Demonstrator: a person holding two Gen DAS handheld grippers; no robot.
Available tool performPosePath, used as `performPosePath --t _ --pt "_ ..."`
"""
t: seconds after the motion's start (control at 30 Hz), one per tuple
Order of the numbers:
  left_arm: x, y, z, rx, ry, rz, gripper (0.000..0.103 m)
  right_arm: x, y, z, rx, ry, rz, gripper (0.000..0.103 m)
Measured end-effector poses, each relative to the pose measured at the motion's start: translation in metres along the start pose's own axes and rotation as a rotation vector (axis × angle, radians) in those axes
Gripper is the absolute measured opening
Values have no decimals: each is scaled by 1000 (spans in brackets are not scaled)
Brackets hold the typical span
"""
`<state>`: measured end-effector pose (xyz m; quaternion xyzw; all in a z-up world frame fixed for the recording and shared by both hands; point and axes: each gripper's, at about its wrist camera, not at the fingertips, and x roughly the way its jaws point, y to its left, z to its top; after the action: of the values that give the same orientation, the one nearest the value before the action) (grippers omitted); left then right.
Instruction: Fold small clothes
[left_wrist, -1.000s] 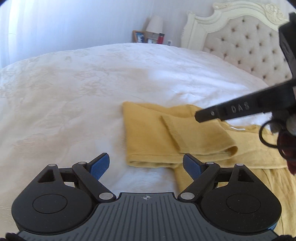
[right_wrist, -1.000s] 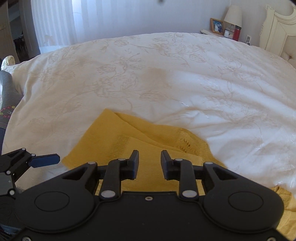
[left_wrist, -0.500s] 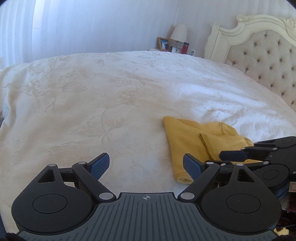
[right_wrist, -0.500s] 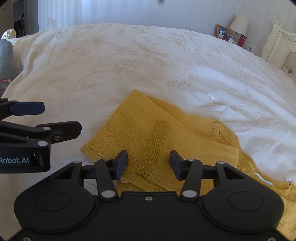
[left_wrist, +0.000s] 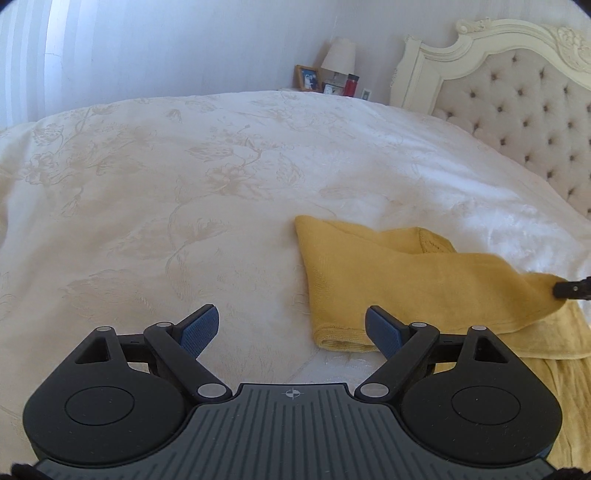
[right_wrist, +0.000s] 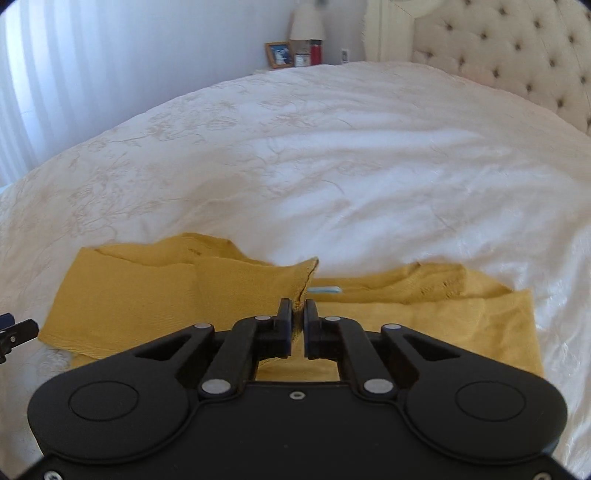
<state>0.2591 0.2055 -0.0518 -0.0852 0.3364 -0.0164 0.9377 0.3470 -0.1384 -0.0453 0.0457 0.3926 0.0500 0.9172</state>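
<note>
A mustard-yellow knitted garment (left_wrist: 388, 273) lies partly folded on the white bedspread (left_wrist: 184, 184). My left gripper (left_wrist: 290, 317) hovers open just left of the garment's near left corner, with nothing between its blue pads. My right gripper (right_wrist: 298, 306) is shut on a raised edge of the yellow garment (right_wrist: 147, 295), pinching a folded flap that stands up from the cloth. In the left wrist view the right gripper's tip (left_wrist: 569, 288) shows at the right edge, holding that flap up. A pale blue label (right_wrist: 325, 290) shows on the cloth beyond the right fingers.
A tufted cream headboard (left_wrist: 517, 110) rises at the right. Beyond the bed, a nightstand holds a lamp (left_wrist: 338, 55), a picture frame (left_wrist: 306, 77) and a red bottle (left_wrist: 351, 84). The left gripper's tip (right_wrist: 14, 330) pokes in at the right wrist view's left edge.
My right gripper swept to the right along the garment, then shut on the flap's edge and lifted it. My left gripper stayed open.
</note>
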Motion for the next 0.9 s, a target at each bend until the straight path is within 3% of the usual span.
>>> performPosePath --t 0.17,0.2,0.27,0.37,0.5,0.57,0.6,0.77,0.9 --pt "9 -6 -5 27 32 1 87 19 -38 -20 125 60 47 12" --pt "11 -7 -6 32 36 1 87 21 -41 -24 138 63 65 22" --pt "12 -10 -8 42 42 0 87 24 -45 -28 170 56 83 24" --pt "14 -11 -9 53 46 -3 87 30 -53 -29 230 37 129 44" --pt "15 -12 -9 60 36 -10 87 40 -55 -27 249 17 148 47" --pt "14 -13 -9 65 31 -15 87 42 -52 -27 227 16 151 38" --pt "14 -14 -9 68 28 -17 87 41 -49 -26 207 13 151 13" --pt "12 -18 -11 92 12 -35 87 -10 -23 -4 38 -101 167 13" --pt "9 -25 -10 116 -13 -59 87 -44 -43 10 32 -142 109 13"
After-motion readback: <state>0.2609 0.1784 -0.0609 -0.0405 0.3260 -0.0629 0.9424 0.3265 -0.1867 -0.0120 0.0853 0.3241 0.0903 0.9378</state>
